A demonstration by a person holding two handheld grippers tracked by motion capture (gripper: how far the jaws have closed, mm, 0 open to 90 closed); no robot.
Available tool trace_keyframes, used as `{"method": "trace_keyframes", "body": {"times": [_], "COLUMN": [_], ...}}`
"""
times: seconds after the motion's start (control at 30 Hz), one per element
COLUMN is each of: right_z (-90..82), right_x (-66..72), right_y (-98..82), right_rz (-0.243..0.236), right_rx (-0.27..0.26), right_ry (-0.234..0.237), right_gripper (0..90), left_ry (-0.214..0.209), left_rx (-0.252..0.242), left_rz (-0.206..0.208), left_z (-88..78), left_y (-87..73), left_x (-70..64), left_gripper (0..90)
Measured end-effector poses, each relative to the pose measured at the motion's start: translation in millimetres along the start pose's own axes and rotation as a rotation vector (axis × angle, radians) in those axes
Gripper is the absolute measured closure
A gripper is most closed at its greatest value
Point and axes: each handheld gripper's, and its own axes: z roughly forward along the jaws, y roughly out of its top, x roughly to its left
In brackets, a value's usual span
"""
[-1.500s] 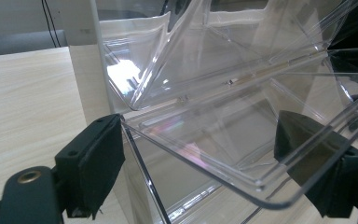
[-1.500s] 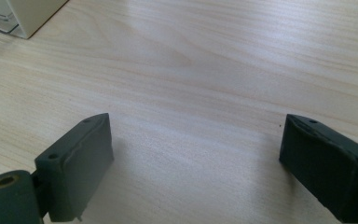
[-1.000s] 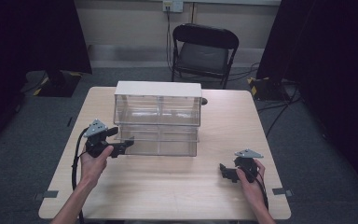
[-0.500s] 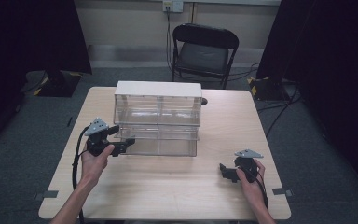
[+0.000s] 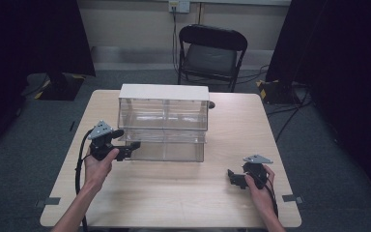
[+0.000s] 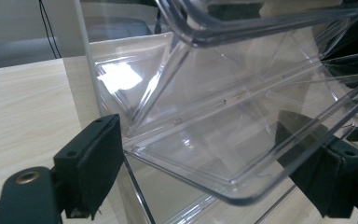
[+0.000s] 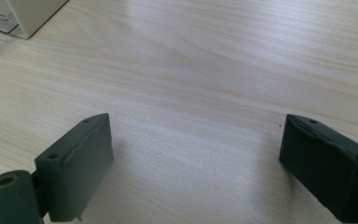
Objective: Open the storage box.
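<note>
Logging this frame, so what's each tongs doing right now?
Left tongs: open, jaws either side of the clear drawer.
Right tongs: open, empty, over the table.

A clear plastic drawer cabinet (image 5: 163,123) with a white top is set upright toward the far middle of the light wooden table (image 5: 183,193), its lower left drawer (image 6: 223,140) drawn slightly out.

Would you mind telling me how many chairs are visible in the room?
1: a black folding chair stands on the floor beyond the table's far edge, behind the clear drawer unit. Others could be hidden in the dark sides.
</note>
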Motion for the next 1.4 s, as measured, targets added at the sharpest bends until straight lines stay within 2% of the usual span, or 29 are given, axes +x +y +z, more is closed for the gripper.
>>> {"method": "trace_keyframes", "body": {"times": [0.23,0.47,0.93,1.03,1.2,1.4], "right_z": [0.0,0.0,0.0,0.0,0.0,0.0], "right_x": [0.0,0.0,0.0,0.0,0.1,0.1], "right_y": [0.0,0.0,0.0,0.0,0.0,0.0], "right_rz": [0.0,0.0,0.0,0.0,0.0,-0.001], "right_rx": [0.0,0.0,0.0,0.0,0.0,0.0], "right_ry": [0.0,0.0,0.0,0.0,-0.001,-0.001], "right_gripper": [8.8,8.8,8.8,8.9,8.8,8.8], "left_ry": [0.0,0.001,0.005,0.016,0.033,0.035], "left_rx": [-0.003,-0.016,-0.022,-0.046,-0.035,-0.046], "left_rz": [0.0,-0.022,-0.021,-0.027,-0.036,-0.049], "left_z": [1.0,0.4,2.2,2.1,3.0,3.1], "left_y": [0.1,0.8,7.0,7.6,8.3,6.6], "left_x": [0.4,-0.1,0.9,-0.7,-2.5,-2.7], "left_gripper": [15.4,15.3,14.4,15.2,15.2,16.5]}}
